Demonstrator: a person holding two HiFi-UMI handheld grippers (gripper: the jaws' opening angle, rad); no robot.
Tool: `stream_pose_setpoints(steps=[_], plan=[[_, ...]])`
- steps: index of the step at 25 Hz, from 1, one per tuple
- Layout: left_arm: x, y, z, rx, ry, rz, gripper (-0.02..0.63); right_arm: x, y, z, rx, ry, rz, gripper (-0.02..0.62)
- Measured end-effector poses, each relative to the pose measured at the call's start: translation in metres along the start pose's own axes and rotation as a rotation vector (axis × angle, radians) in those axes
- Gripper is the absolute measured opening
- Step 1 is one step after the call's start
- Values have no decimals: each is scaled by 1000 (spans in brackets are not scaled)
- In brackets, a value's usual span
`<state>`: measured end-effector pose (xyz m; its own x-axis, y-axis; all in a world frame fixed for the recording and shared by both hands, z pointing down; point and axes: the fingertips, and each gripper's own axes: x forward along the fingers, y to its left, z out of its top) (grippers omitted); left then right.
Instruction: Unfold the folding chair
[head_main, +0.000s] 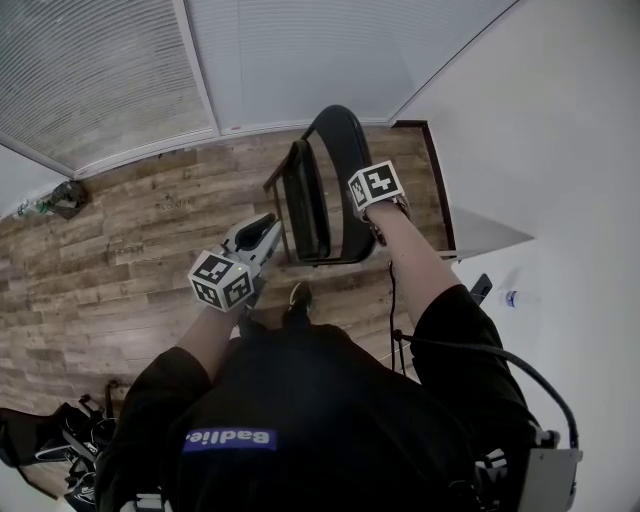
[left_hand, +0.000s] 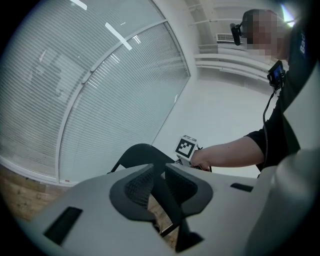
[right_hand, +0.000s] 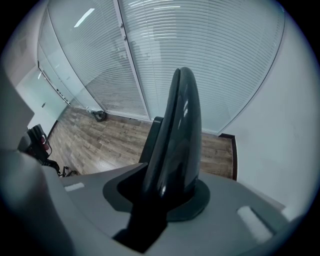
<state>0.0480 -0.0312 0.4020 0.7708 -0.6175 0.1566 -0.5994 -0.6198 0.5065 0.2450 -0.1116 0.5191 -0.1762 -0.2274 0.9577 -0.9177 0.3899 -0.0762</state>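
While the right gripper (right_hand: 167, 192) pinches the chair's (head_main: 338, 150) backrest (right_hand: 180, 125), the left gripper (left_hand: 159, 187), barely parted beside its seat (head_main: 305, 200), may miss that thin edge.

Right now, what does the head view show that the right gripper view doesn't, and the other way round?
Head view only: the left gripper close beside the edge of the upturned seat, and a water bottle off to the right.
Right gripper view only: a close look at the right gripper, its fingers closed on the top of the glossy black backrest.
Both: the folding chair, not yet unfolded, on the wood floor in front of the blinds.
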Motion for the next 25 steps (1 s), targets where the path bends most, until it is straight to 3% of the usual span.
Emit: stream_pose_setpoints(steps=[25], plan=[[80,33,-91,-45,222,30,184,1,0,0,0,-13,39,105]])
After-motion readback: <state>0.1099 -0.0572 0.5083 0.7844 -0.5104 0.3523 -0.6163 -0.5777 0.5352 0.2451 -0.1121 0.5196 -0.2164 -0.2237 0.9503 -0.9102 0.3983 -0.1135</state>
